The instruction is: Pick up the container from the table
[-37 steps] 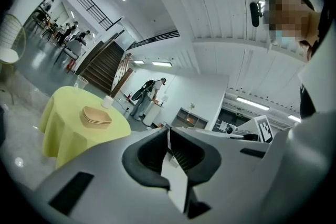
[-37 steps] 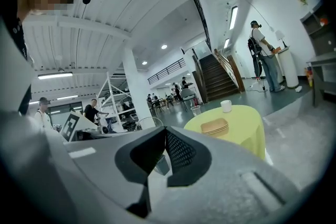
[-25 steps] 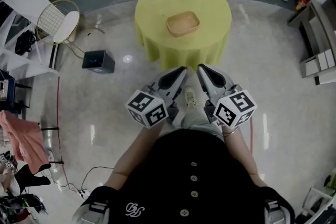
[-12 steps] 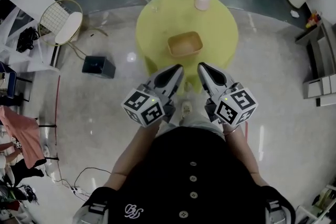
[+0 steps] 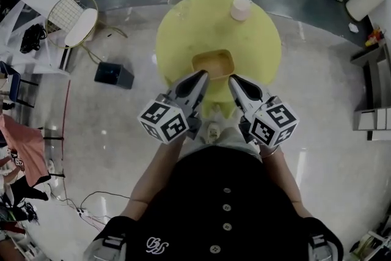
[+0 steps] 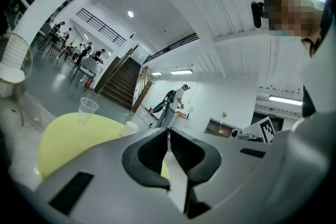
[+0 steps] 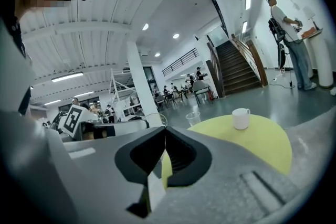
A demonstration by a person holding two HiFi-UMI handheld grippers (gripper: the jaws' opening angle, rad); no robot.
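A shallow tan rectangular container [image 5: 213, 63] lies on the round yellow table [image 5: 183, 40], towards its near side. In the head view my left gripper [image 5: 202, 75] and right gripper [image 5: 234, 79] point at the table side by side. Their tips reach over the table's near edge, just short of the container. Both are shut with nothing between the jaws. In the left gripper view the shut left gripper [image 6: 168, 131] hides the container. The right gripper [image 7: 164, 129] does the same in the right gripper view.
A white cup [image 5: 240, 8] and a clear plastic cup [image 5: 176, 2] stand at the table's far edge. A wire-backed chair [image 5: 70, 21] and a black box [image 5: 113, 73] sit on the floor to the left. People stand far off near a staircase [image 6: 121, 81].
The person has walked forward with both grippers. The table has come nearer, and the fingertips now reach over its near edge close to the container. Both grippers stay shut.
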